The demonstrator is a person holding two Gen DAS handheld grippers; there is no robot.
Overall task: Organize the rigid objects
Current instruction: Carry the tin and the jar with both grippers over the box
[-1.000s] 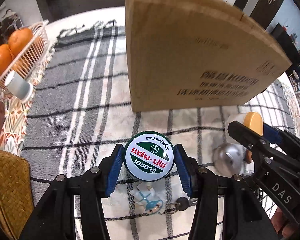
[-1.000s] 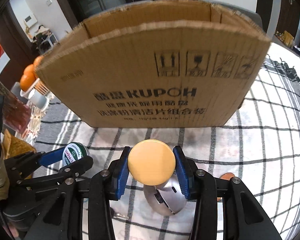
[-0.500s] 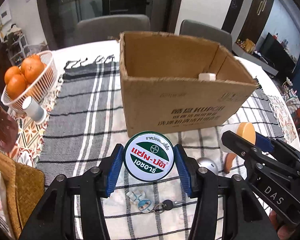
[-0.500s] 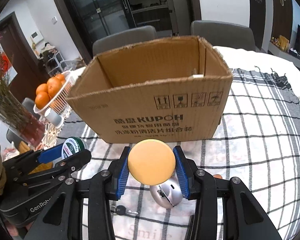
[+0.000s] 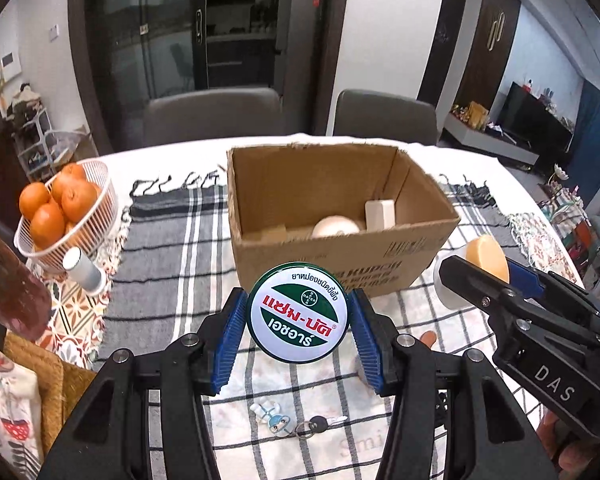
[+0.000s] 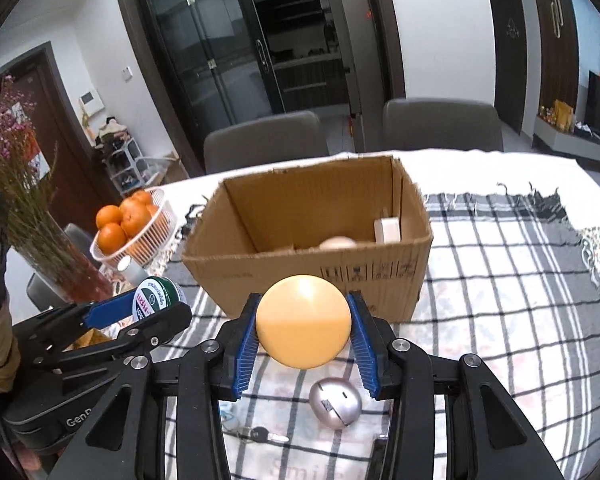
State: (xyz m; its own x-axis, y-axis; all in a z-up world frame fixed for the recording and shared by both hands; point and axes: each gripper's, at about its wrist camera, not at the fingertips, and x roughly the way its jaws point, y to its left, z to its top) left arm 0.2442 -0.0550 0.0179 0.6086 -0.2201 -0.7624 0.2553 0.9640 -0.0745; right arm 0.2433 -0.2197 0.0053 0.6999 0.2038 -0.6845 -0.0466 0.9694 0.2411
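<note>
My left gripper [image 5: 298, 326] is shut on a round green and white tin [image 5: 299, 312] with Thai lettering, held above the table in front of the open cardboard box [image 5: 340, 258]. My right gripper [image 6: 303, 332] is shut on a white jar with an orange lid [image 6: 303, 326], also in front of the box [image 6: 312, 276]. The jar [image 5: 485, 262] shows in the left wrist view, the tin [image 6: 153, 300] in the right. The box holds a white block [image 5: 379, 215], a round white object [image 5: 335, 227] and a tan block [image 5: 274, 235].
On the checked cloth below lie a silver egg-shaped object [image 6: 335, 402], a key with a small figure keychain [image 5: 296, 426] and a small orange thing [image 5: 426, 337]. A white basket of oranges [image 5: 58, 210], a small white bottle [image 5: 82, 271] and a vase [image 6: 56, 264] stand at the left.
Both grippers have risen and pulled back from the box with their objects. The box's inside has come into view.
</note>
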